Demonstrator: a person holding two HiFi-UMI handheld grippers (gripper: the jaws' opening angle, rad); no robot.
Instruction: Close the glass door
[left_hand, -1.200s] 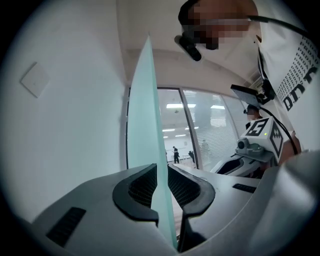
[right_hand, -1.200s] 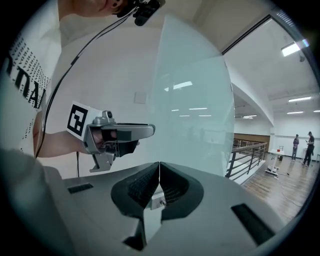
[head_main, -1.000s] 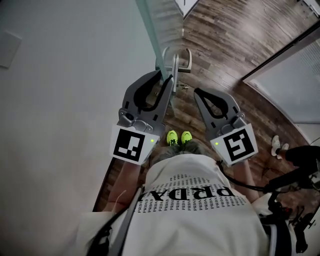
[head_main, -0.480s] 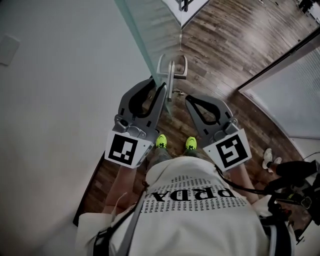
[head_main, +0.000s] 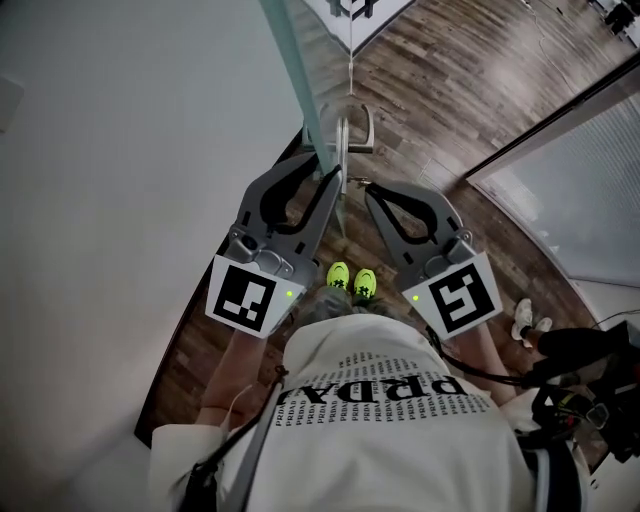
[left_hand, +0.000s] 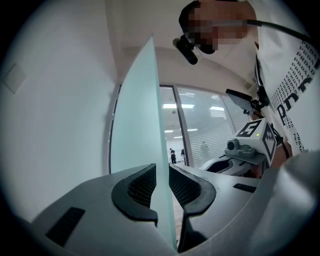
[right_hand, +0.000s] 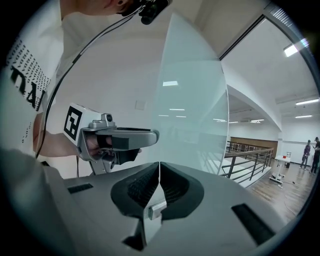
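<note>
Left claw: Your left claw is clamped on the thin edge of the glass door. One pad sits on each side of the glass.
Right claw: Your right claw is squeezed tight with nothing in it. It hangs just to the right of the left claw, off the glass.
Glass door: The door stands up tall out of the left claw. Its edge is free, with no frame touching it, so I think it is not shut.
Handle: A metal handle sits on the door just past the tips of both claws.
Slip: Glass is smooth and hard. If you push fast, the pads could slide off the edge.
Pinch: A white wall is close on the left of the left claw. If the door swings that way, the claw could get caught between glass and wall.
Bump: Your right claw is near the handle and could knock it if you swing wide.
Bang: A hard shove could slam the glass.
Floor: Dark wood boards lie under the claws, by your feet.
Room: Past the right claw is a big bright hall with a railing and ceiling lights.
</note>
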